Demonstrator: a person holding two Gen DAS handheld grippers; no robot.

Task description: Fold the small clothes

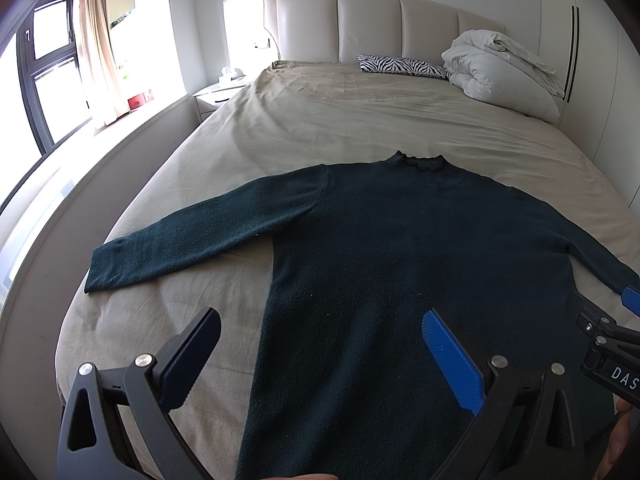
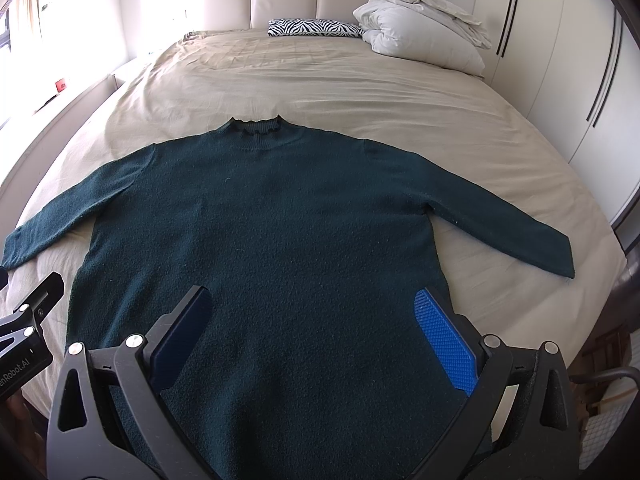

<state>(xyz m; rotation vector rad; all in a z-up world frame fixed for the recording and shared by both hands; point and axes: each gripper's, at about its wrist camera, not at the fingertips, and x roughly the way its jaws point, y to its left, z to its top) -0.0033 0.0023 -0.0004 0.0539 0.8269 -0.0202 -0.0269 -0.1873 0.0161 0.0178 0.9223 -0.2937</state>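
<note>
I can read only two bits of lettering, both white print on black gripper bodies. In the left wrist view, at the lower right edge of the frame, the right gripper (image 1: 624, 320) carries a small label showing "DAS", cut off by the frame edge, so I cannot tell how it goes on. In the right wrist view, at the lower left edge, the left gripper (image 2: 28, 328) carries print that reads "enRobot.AI", its beginning cut off by the frame edge. I can make out no other words, numbers or signs in either view.
</note>
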